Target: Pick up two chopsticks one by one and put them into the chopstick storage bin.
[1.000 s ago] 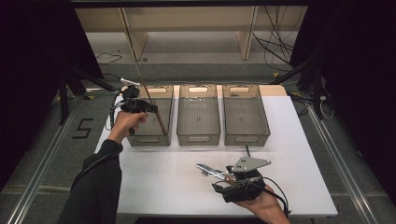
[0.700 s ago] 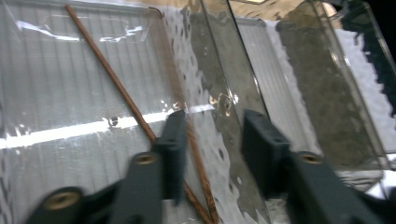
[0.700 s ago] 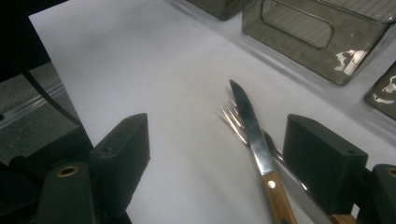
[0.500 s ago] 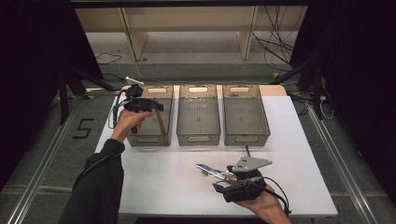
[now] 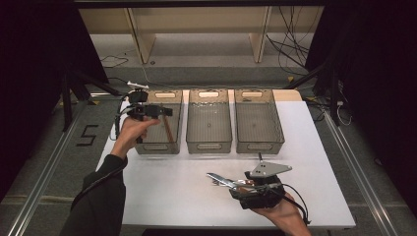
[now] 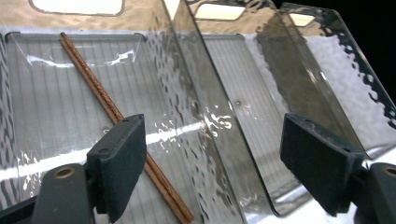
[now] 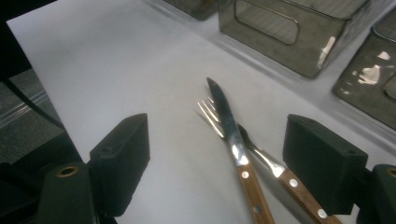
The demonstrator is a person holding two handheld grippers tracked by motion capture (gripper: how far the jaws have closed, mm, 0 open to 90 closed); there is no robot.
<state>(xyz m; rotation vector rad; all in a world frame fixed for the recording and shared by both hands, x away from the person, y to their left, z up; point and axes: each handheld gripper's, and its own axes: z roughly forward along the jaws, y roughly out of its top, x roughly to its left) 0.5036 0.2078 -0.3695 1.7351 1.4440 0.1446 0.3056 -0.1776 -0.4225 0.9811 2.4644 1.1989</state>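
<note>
Jaws of our left gripper (image 5: 167,111) have just been opening, empty, chopsticks (image 6: 109,108) lying in the left bin (image 5: 174,147); right gripper (image 7: 219,163) gapes over knife (image 7: 229,126) and fork (image 7: 212,116). We should close squarely on one handle.

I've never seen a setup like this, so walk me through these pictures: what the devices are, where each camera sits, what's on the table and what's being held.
A person works at a white table with a hand-held gripper in each hand. The high view looks down from above; the other two cameras ride on the grippers, looking along their black jaws. The left hand-held gripper hovers over the left of three clear bins; its jaws have just been opening, and the wooden chopsticks lie in that bin, released. The right hand-held gripper is open, empty, with a wood-handled knife and fork lying crossed on the table before it.
</note>
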